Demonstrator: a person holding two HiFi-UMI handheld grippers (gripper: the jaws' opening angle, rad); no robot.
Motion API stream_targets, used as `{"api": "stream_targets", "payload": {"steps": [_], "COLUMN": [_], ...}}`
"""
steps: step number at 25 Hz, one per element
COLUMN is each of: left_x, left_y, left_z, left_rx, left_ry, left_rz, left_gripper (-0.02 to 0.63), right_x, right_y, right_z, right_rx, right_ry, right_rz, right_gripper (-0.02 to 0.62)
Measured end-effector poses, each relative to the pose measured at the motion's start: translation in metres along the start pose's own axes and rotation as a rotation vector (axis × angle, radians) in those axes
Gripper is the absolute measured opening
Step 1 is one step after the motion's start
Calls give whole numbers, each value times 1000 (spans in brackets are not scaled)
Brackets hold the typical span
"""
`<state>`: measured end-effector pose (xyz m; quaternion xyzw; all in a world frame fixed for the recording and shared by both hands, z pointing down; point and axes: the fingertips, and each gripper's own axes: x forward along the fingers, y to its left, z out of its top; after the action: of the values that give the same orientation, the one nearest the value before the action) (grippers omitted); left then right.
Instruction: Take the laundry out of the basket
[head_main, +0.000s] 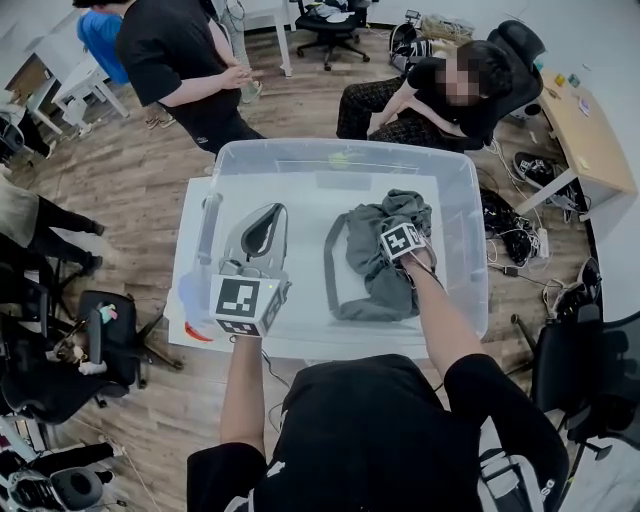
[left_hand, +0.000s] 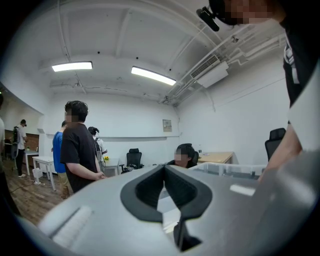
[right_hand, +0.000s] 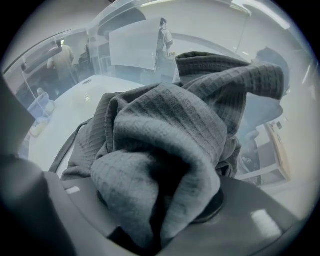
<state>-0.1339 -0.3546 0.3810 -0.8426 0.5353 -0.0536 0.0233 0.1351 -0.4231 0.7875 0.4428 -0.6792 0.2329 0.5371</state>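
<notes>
While the right tongs (right_hand: 161, 207) pinch a bunched fold of the grey knit garment (head_main: 372, 262), which lies crumpled in the right half of the clear basket (head_main: 462, 185), the left tongs (head_main: 262, 228) hover pressed together, empty, over its left half.
</notes>
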Motion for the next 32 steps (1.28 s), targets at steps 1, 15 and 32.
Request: {"api": "stream_targets", "payload": {"steps": [1,15,32], "left_x": [0,-1,-5], "left_y": [1,2,-7], "left_z": [0,2,9], "left_rx": [0,-13,-27], "left_ry": [1,-11,-43], "left_rz": [2,-2,-33], "left_gripper": [8,8,8], "right_x": [0,-9,-74], "right_y": [0,-5,-20], "right_z": [0,6,31], "right_rx": [2,87,186], "right_ry": [1,-66,-222], "right_rz": [-3,11,81], "right_gripper": [234,177,160]}}
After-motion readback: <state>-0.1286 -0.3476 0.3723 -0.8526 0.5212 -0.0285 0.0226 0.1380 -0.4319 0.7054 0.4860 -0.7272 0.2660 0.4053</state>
